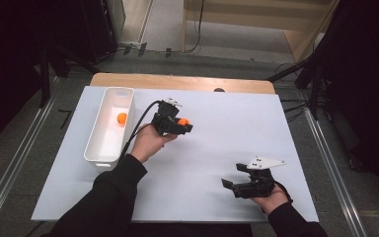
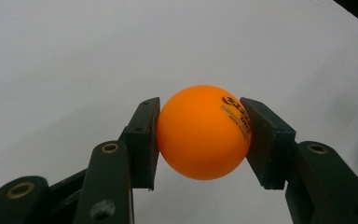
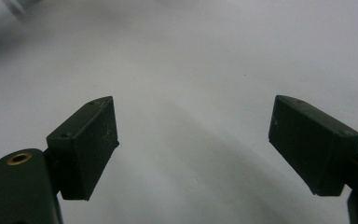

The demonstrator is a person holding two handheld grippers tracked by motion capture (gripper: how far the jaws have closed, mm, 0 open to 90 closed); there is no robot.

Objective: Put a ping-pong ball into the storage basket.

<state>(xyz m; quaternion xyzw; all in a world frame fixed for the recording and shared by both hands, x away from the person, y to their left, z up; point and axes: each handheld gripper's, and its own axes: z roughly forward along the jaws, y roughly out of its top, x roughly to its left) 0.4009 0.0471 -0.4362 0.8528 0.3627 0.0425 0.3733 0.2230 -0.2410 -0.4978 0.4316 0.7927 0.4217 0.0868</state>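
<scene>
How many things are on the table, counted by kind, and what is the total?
Orange balls: 2, one held in the left tool as the gripped ball, one as the loose ball in the bin
White bins: 1, the bin
Tools: 2, with the right tool open
Total: 5

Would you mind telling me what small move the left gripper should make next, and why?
Probably carry the ball left, over the bin. The left gripper is shut on the ball, both fingers touching it, while it is to the right of the bin, where another ball already lies. The right gripper is open, idle.
</scene>
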